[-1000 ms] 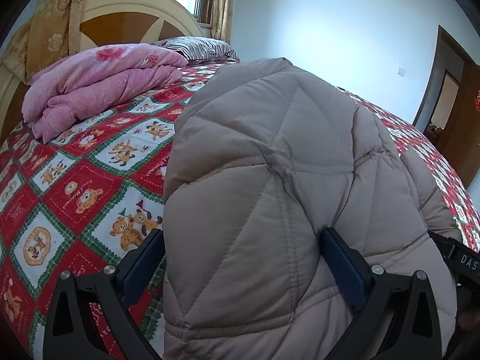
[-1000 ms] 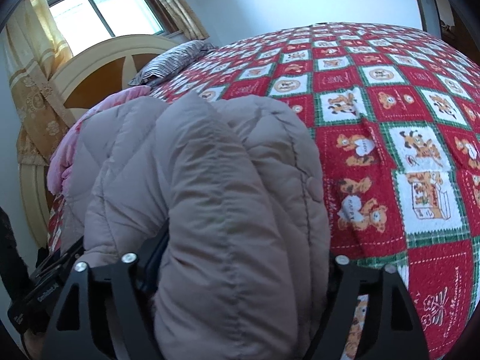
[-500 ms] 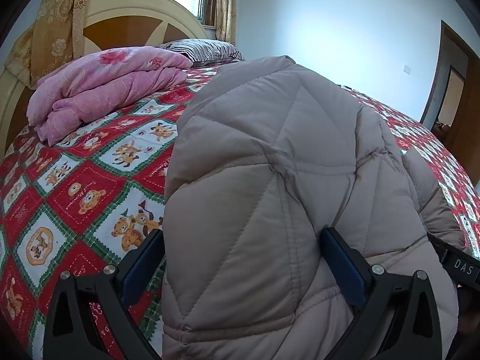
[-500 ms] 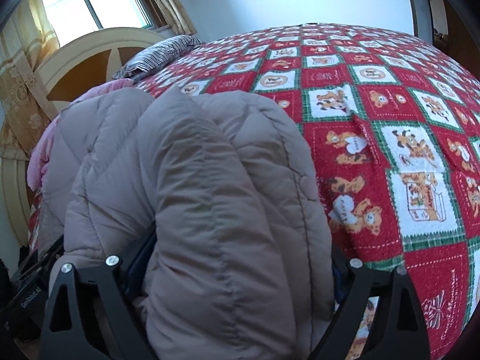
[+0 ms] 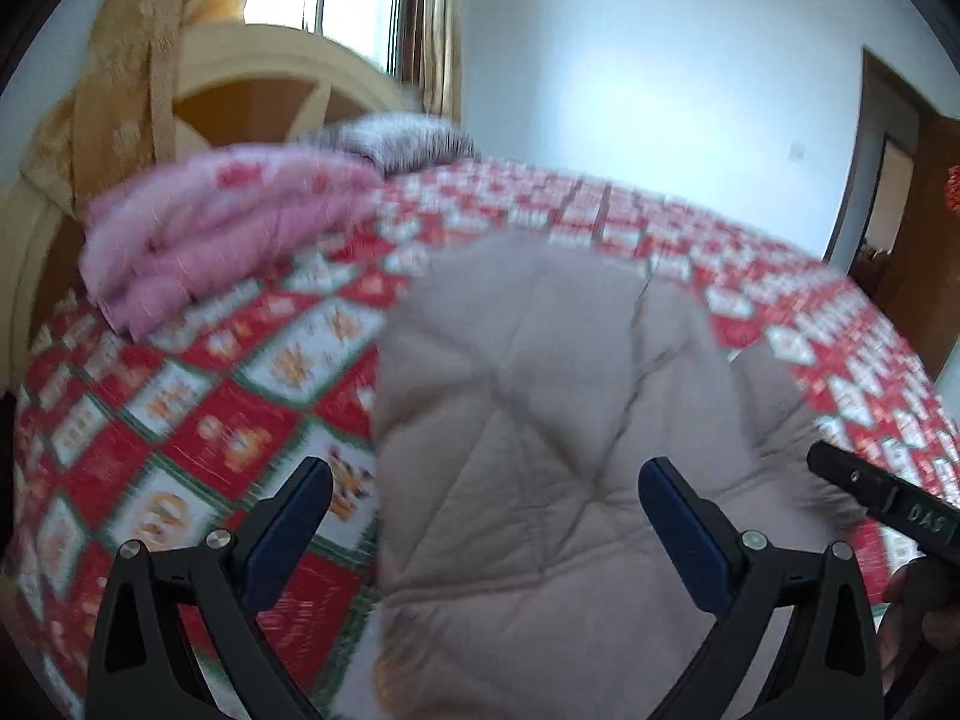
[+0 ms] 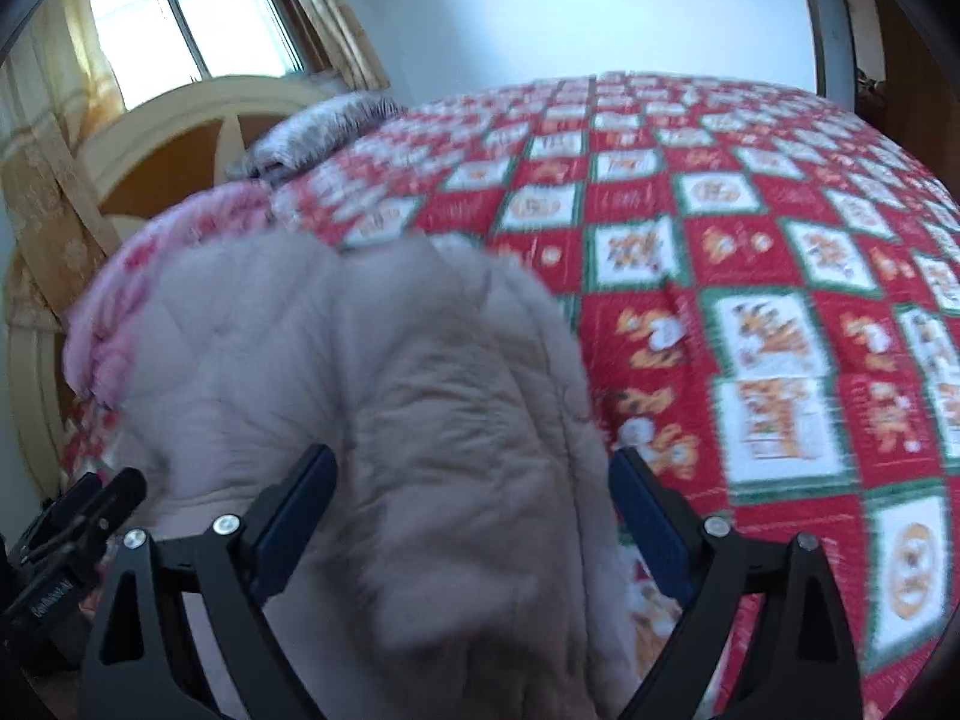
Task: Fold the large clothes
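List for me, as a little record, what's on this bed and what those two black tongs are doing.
Garment: beige quilted jacket, bunched up on the bed
Bed cover: red, white and green checks with bears
Other bedding: folded pink quilt and striped pillow near the headboard
Left tongs: open, one finger over the jacket, the other clear of its edge
Right tongs: spread wide, jacket fills the gap; squeezing or not, cannot tell
Picture quality: blurred by motion
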